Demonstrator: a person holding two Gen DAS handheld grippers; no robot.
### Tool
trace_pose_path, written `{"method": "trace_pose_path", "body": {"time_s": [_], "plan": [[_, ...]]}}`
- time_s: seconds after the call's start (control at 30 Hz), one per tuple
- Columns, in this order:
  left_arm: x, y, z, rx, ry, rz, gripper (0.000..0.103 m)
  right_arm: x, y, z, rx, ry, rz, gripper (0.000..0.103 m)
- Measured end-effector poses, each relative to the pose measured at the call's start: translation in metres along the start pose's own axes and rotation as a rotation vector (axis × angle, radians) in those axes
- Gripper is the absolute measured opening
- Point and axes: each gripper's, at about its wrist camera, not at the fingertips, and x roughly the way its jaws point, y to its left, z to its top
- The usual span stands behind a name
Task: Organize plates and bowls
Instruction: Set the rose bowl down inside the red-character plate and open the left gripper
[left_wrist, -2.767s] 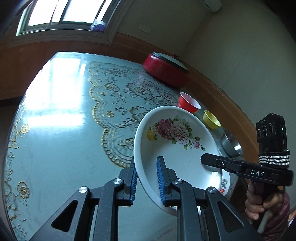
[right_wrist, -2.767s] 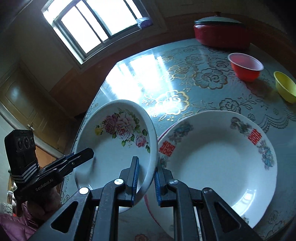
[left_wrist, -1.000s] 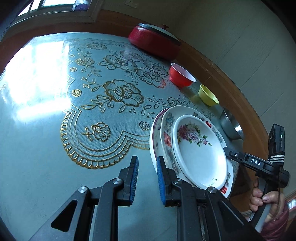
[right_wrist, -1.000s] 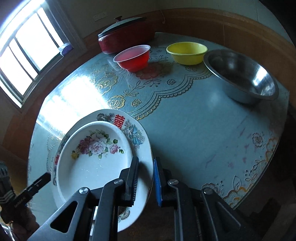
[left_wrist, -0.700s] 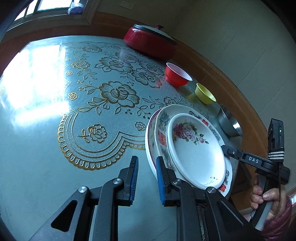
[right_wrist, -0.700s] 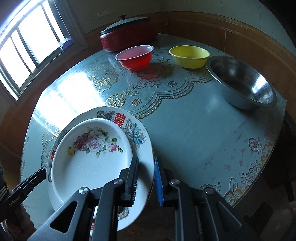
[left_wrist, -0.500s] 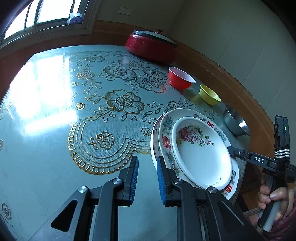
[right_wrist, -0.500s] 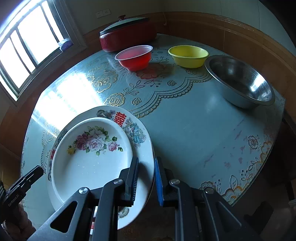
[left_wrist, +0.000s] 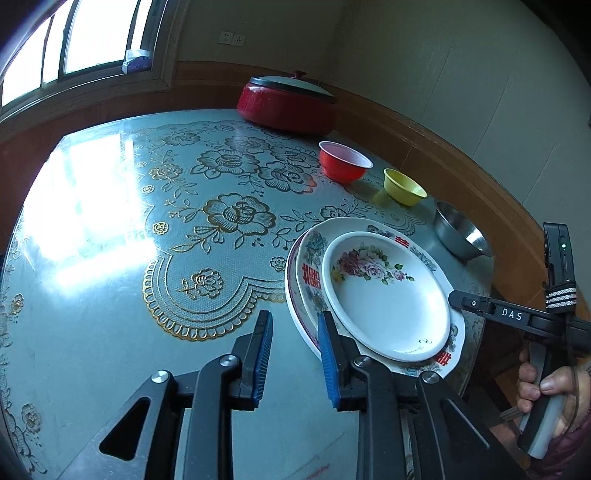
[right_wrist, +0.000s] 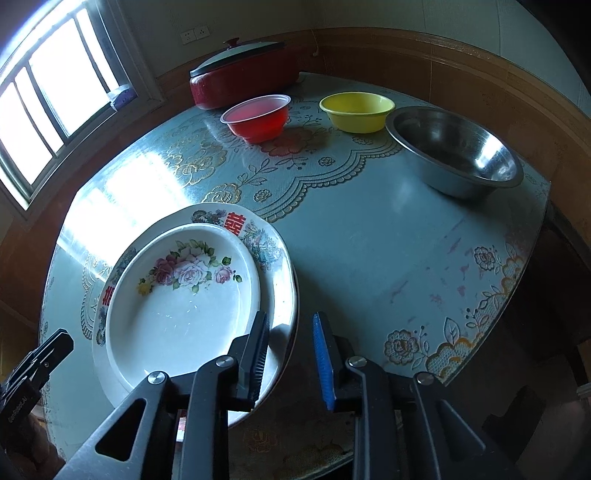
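at the table's near edge the left gripper (left_wrist: 293, 354) and right gripper (right_wrist: 288, 354) both stand parted and hold nothing, flanking the plate stack (right_wrist: 280, 291) with the rose plate (right_wrist: 177, 302) nested on top. likely next come the bowls along the far right edge: red bowl (right_wrist: 258, 118), yellow bowl (right_wrist: 356, 110), steel bowl (right_wrist: 454, 155). pinch a rim squarely, lift level, nest smaller into larger.

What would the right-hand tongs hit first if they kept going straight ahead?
Probably only the bare table: the right tongs are open, with the plate stack just to their left. Further along stands the yellow bowl, though depth is hard to judge.
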Motion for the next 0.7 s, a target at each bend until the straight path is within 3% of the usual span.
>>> {"method": "trace_pose_path", "body": {"time_s": [0.7], "plan": [[-0.012, -0.044, 0.002, 0.166, -0.003, -0.059, 0.028, -0.026, -0.011, -0.017, 0.088, -0.046, 0.084, 0.033]]}}
